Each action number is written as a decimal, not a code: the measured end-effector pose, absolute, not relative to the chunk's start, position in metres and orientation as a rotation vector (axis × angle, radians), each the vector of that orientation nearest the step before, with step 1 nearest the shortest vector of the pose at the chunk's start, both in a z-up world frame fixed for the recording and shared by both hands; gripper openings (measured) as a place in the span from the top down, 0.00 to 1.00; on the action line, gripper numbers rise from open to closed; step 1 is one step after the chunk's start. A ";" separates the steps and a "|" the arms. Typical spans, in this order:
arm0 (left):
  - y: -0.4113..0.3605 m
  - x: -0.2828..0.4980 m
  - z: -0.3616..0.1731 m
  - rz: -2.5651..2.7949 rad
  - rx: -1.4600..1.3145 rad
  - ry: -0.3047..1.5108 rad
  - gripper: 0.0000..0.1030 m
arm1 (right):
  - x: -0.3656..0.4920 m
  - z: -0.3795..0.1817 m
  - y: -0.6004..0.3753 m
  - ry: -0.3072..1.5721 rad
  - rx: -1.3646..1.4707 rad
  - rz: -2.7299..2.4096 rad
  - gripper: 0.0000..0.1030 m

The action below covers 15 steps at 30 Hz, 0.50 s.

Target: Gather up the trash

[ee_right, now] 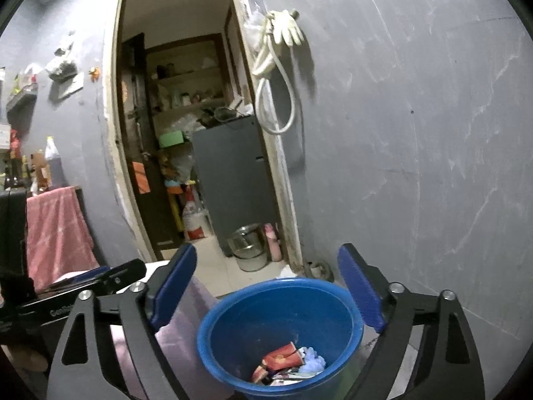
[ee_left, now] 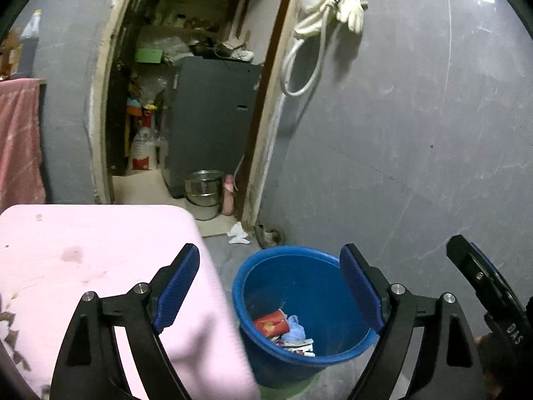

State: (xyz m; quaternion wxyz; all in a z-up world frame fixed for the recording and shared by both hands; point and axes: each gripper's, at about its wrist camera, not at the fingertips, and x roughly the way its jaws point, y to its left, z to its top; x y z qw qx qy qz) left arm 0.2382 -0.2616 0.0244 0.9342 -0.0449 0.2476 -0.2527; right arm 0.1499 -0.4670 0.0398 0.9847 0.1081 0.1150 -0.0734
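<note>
A blue bucket [ee_left: 301, 313] stands on the floor beside a pink-covered surface [ee_left: 100, 273]. It holds trash: a red wrapper [ee_left: 271, 323], a crumpled bluish piece [ee_left: 294, 330] and printed scraps. My left gripper [ee_left: 269, 286] is open and empty above the bucket's left side. My right gripper [ee_right: 266, 290] is open and empty above the same bucket [ee_right: 279, 336], with the red wrapper [ee_right: 283, 358] showing inside. The right gripper also shows at the right edge of the left wrist view [ee_left: 483, 283]. A white crumpled scrap [ee_left: 238, 233] lies on the floor by the doorway.
A grey wall [ee_left: 416, 133] rises behind the bucket, with a white hose and glove [ee_left: 333, 13] hung on it. An open doorway leads to a storeroom with a grey cabinet [ee_left: 213, 113] and steel pots [ee_left: 203, 190]. A pink towel [ee_right: 56, 230] hangs at left.
</note>
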 end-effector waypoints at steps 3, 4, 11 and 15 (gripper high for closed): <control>-0.242 0.225 0.032 -0.499 -0.108 0.481 0.09 | 0.136 0.044 -0.454 0.215 0.216 -0.138 0.00; -0.235 0.219 0.034 -0.496 -0.109 0.470 0.09 | 0.134 0.046 -0.450 0.213 0.214 -0.136 0.00; -0.200 0.188 0.043 -0.469 -0.117 0.440 0.07 | 0.109 0.057 -0.419 0.195 0.170 -0.134 0.00; -0.183 0.170 0.047 -0.450 -0.110 0.412 0.05 | 0.098 0.062 -0.409 0.185 0.158 -0.135 0.00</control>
